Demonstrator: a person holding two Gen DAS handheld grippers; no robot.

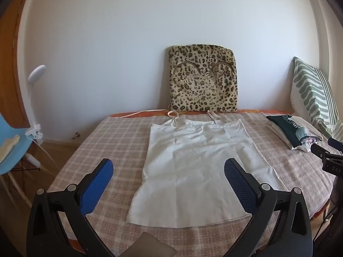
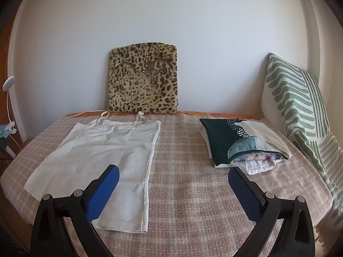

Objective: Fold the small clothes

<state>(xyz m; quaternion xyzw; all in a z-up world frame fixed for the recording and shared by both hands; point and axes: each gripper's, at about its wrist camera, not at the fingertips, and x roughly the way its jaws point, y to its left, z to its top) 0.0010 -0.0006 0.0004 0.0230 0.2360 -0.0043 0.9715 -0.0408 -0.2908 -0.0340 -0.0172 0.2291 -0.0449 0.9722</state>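
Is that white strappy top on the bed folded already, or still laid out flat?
Spread flat: the white camisole lies unfolded on the checked blanket, both straps and the full hem visible.

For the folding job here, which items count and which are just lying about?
Job:
white camisole, spread flat and unfolded
stack of folded clothes
left gripper and right gripper, both open and empty

Lying about:
leopard-print cushion
green striped pillow
clip-on lamp
blue chair

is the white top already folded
No, the white top lies spread flat on the checked blanket, straps toward the wall.
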